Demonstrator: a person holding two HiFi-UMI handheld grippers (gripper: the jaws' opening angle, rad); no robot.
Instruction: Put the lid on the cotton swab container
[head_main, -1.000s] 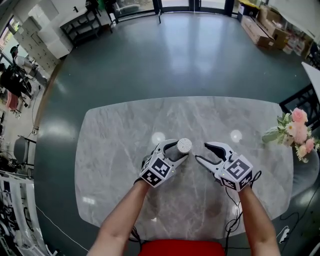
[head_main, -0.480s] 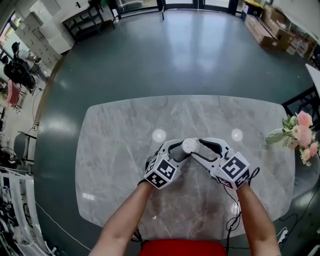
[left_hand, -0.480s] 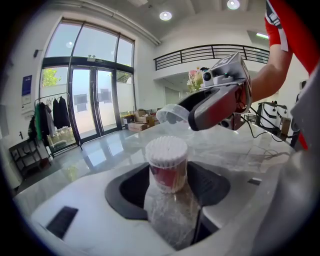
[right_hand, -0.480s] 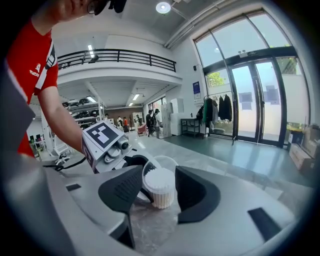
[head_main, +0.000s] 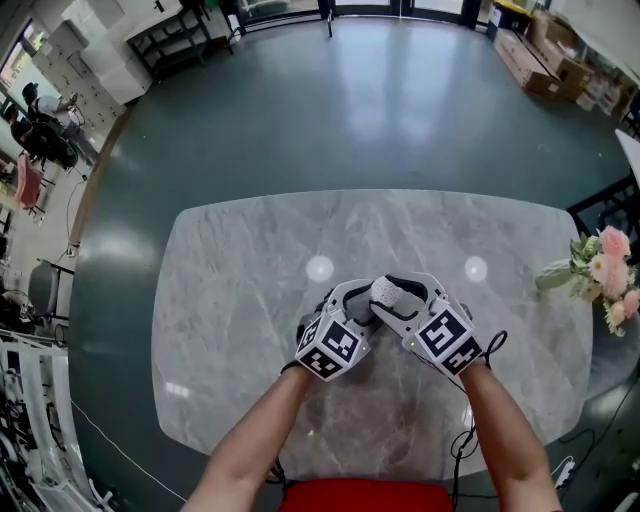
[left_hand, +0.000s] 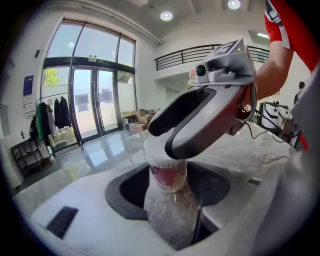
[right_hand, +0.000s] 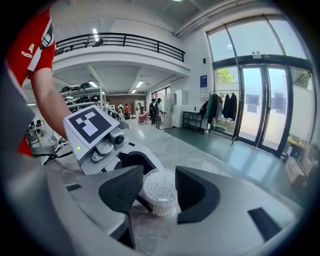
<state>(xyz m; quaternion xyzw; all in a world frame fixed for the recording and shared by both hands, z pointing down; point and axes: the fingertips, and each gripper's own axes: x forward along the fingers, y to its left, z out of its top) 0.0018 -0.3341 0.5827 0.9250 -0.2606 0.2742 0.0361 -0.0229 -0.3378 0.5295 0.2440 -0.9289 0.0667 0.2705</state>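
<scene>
Forearms (head_main: 245, 440), bare, are showing at the bottom edge of the head view, and each is carrying a white claw topped with a black-and-white marker cube (head_main: 332, 347). I am gripping the small round clear plastic cotton swab container with the red label (left_hand: 167, 175) in the left claw (left_hand: 167, 192); its dark pads are clenching the body from both sides. The right claw (right_hand: 159, 192) is facing it from the opposite side, with its white fingers lying over the top end of the container. Its jaws are closing, and the container's top, packed with white swab tips, is sitting between the black pads. Those pads are standing just beside it and I am not seeing them press on it, so that claw is counting as released. Both claws and the container are sitting over the near middle of the grey marbled stone desk (head_main: 230, 300), with the two cubes close together. Whether the container is touching the stone I cannot tell. Further out, a bunch of pink and white flowers (head_main: 605, 275) is showing at the desk's right edge, well apart from the claws. Beyond the desk, the glossy dark grey-green floor (head_main: 350, 110) is stretching toward cardboard boxes (head_main: 530, 55) at the far right and black shelving (head_main: 170, 50) at the far left.
</scene>
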